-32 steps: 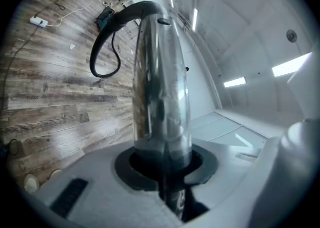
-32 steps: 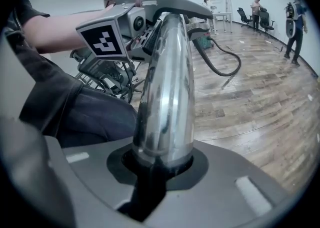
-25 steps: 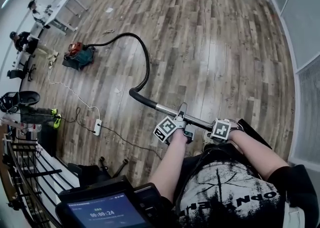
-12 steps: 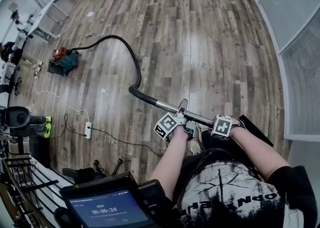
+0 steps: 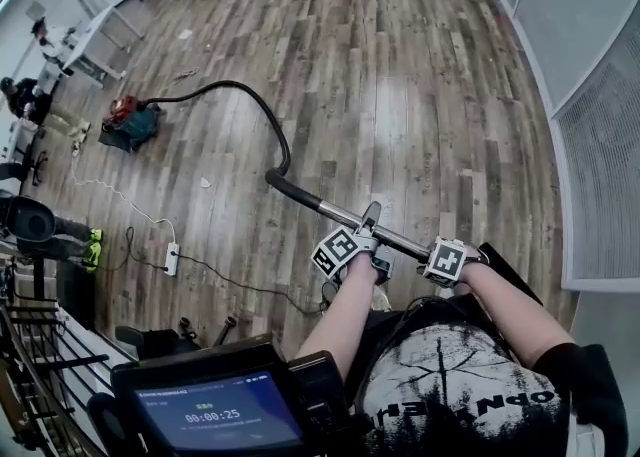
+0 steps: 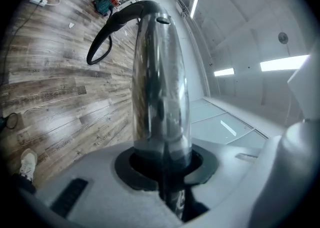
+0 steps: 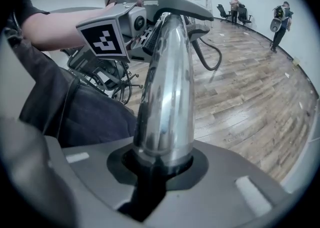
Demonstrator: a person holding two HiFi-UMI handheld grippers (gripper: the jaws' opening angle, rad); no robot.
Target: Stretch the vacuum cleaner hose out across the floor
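Head view: left gripper and right gripper both clamp the shiny chrome wand, stiff but slick; beyond the jaws the black ribbed hose loops over the floor, likely floppy, so the wand's the better hold.

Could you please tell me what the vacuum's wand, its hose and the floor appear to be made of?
The wand: polished metal, probably chromed steel; mirror-like reflections.
The hose: black, matte, likely flexible plastic; it curves freely.
The floor: wood-look planks, semi-gloss glare; wood or laminate, unclear.
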